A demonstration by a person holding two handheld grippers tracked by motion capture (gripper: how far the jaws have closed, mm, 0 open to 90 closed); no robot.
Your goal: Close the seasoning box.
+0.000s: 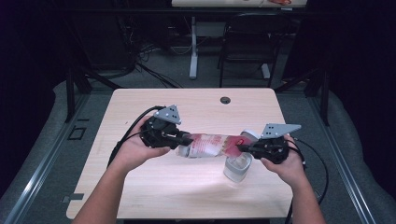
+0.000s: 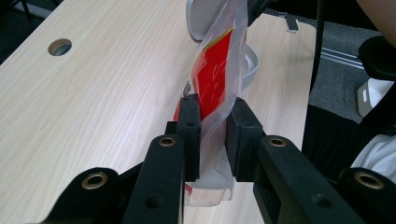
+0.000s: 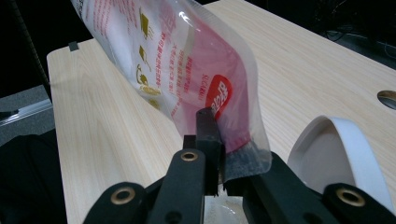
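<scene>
At the centre of the high view a pouch [image 1: 210, 144] hangs stretched between the two grippers, its long axis running left to right across the frame above the table [image 1: 140, 107]. The left gripper [image 1: 186, 139] has its jaws closed on the pouch's left end; in the left gripper view the pads pinch the clear seam at the bottom centre of the frame, and the red-printed pouch [image 2: 212, 88] runs straight away from them toward the top. The right gripper [image 1: 243, 148] has its jaws nearly shut on the other end; in the right gripper view they clamp the pouch's [image 3: 187, 74] lower corner at the bottom centre, with the body rising to the upper left. Below that right end, slightly right of centre in the high view, stands a clear container [image 1: 237, 168] with a white lid [image 1: 250, 135] hinged up behind it; the lid [image 3: 345, 149] shows at the lower right of the right gripper view. What matters next, in my judgement, is that the container lies directly under the right-hand end, so the right gripper is the nearer one, and the pouch would have to tip from level with that end lowest.
</scene>
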